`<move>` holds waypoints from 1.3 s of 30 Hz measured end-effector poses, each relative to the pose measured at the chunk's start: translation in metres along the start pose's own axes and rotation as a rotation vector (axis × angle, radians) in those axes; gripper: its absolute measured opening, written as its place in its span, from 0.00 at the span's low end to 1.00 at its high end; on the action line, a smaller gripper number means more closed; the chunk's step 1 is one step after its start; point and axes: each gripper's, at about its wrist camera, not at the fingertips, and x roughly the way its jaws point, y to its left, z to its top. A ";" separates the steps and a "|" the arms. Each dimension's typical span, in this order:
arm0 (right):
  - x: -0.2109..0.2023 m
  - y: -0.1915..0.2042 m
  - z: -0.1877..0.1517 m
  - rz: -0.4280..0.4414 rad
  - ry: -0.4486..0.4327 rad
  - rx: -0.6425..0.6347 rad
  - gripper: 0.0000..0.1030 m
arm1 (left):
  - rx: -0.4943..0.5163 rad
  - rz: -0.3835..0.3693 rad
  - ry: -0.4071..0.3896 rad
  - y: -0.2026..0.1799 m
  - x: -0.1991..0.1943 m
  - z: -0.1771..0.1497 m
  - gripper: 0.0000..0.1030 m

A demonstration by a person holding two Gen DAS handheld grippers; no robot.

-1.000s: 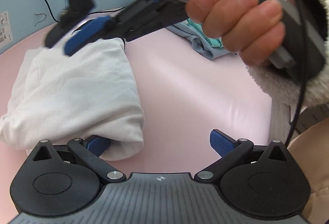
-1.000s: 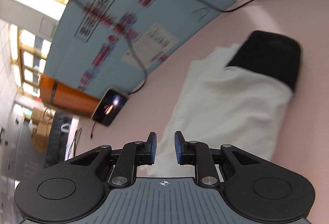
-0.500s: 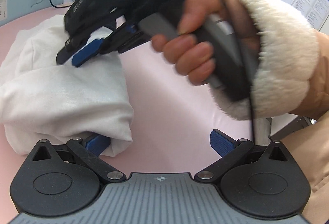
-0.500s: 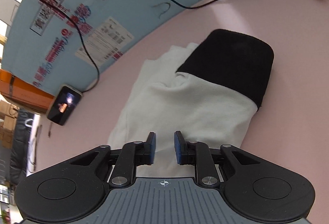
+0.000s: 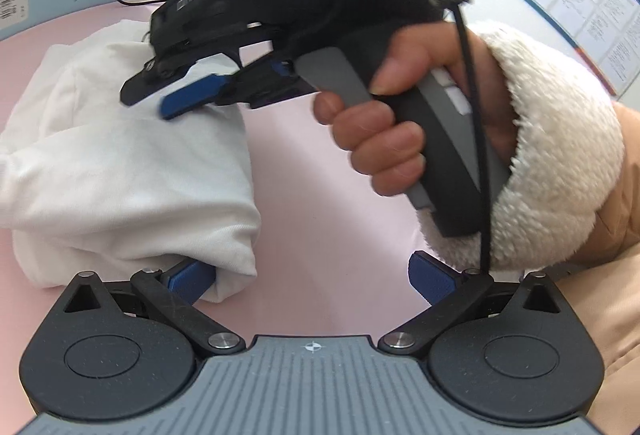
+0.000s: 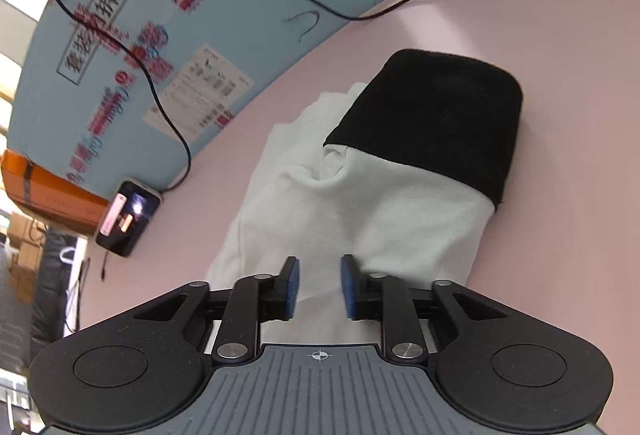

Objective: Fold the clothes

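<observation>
The white garment [image 6: 360, 219] is lying bunched on the pink tabletop [image 6: 560, 83], its long axis running away from the right gripper [image 6: 318, 285], whose jaws have just been opening above it, seemingly gripping nothing. The left gripper [image 5: 312, 275] is waiting released, one pad beside the garment's corner.

Your white garment [image 5: 132, 171] is soft, matt knit cloth; the black piece [image 6: 436, 119] lying over its far end looks matt and slightly napped. Under it, the pink tabletop [image 5: 320, 235] is smooth with a dull sheen. Your cuff [image 5: 560, 163] is shaggy cream fleece. Both grippers are matt black plastic with ribbed blue pads [image 6: 290, 289] and shiny metal pivot pins [image 6: 404, 350].
</observation>
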 end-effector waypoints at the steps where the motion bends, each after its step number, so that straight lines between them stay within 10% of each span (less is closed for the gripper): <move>1: -0.004 0.001 -0.001 -0.003 -0.011 -0.003 0.35 | -0.006 0.006 0.000 0.000 -0.002 0.000 1.00; 14: -0.020 0.017 -0.006 -0.059 -0.040 -0.098 0.54 | -0.168 0.042 -0.050 0.013 -0.007 0.013 1.00; 31: -0.058 -0.020 -0.004 -0.107 -0.102 -0.006 0.60 | -0.631 0.145 -0.138 0.097 -0.027 -0.011 1.00; 39: -0.064 -0.055 0.004 -0.123 -0.102 0.081 0.61 | -0.970 -0.017 -0.248 0.129 -0.022 -0.025 1.00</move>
